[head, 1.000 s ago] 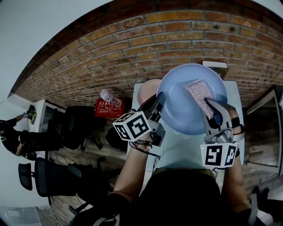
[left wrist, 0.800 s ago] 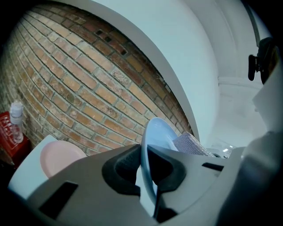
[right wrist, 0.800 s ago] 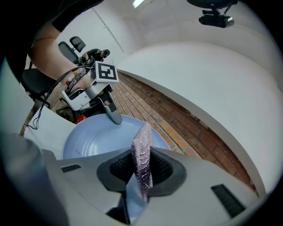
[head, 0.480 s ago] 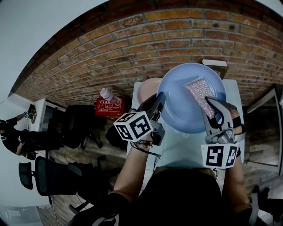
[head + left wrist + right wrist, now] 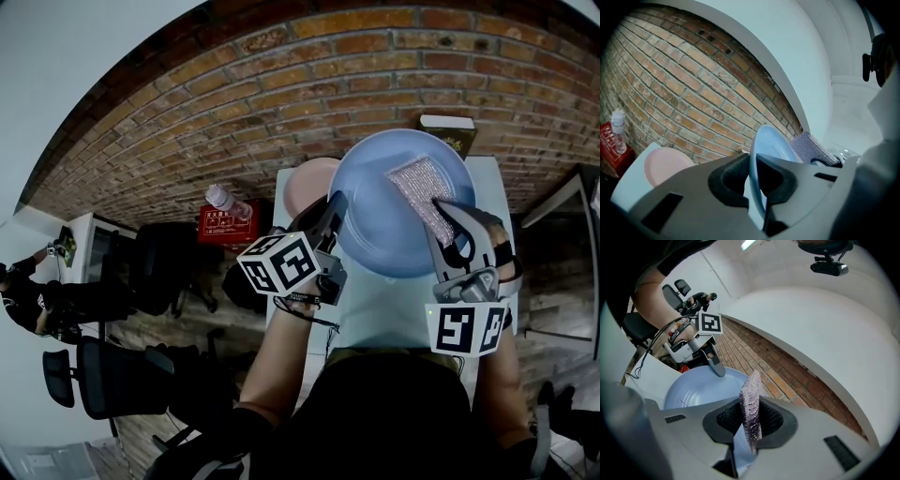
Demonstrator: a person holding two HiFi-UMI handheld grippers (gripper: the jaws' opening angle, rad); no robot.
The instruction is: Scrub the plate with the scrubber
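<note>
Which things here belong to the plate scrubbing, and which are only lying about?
In use:
- blue plate, clamped at its rim by the left gripper
- scrubber, clamped in the right gripper

Lying about:
- pink plate
- bottle
- red box
- chairs

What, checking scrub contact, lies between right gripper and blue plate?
The mesh scrubber, clamped by the right gripper against the blue plate; head view shows it.

Office, going by swivel chairs (image 5: 111, 377), white desk (image 5: 92, 228), brick wall (image 5: 281, 84)
</note>
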